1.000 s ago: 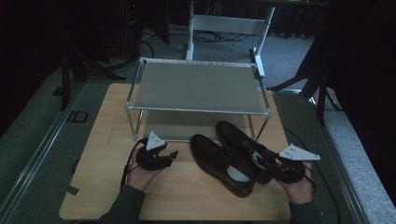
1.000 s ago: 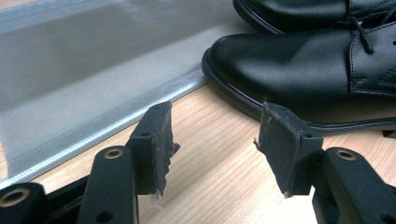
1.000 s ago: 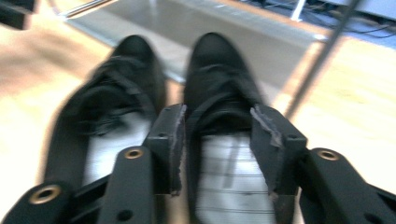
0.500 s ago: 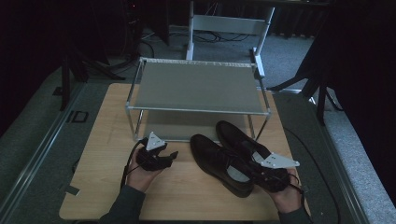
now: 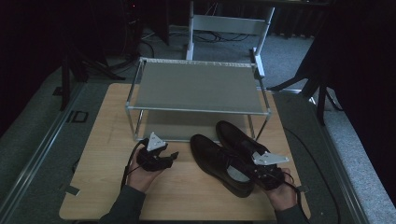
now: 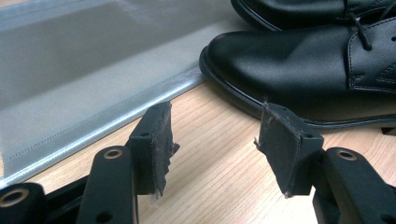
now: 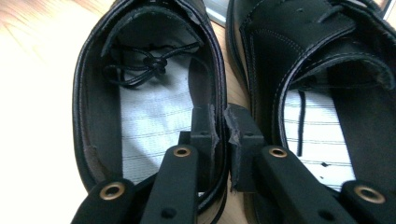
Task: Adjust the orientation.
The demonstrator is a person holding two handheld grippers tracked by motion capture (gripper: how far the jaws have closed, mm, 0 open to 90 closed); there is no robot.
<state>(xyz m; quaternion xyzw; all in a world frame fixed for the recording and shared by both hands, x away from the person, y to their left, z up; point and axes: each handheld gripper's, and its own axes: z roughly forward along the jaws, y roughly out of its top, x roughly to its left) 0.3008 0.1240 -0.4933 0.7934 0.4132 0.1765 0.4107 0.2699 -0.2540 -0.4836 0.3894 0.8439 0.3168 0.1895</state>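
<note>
The right claw [image 5: 258, 173] has slid in from beyond the near shoe [image 5: 219, 163] onto its heel — jaws just closed, pinching its side wall (one pad inside).

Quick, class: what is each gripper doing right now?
Left gripper: open, holding nothing, resting on the table.
Right gripper: jaws have just been closing, now shut on the side wall of the left shoe.

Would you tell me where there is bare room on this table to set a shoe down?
Free: the rack's top shelf and the wood left of the left gripper. Crowded: around both shoes by the right gripper.
</note>
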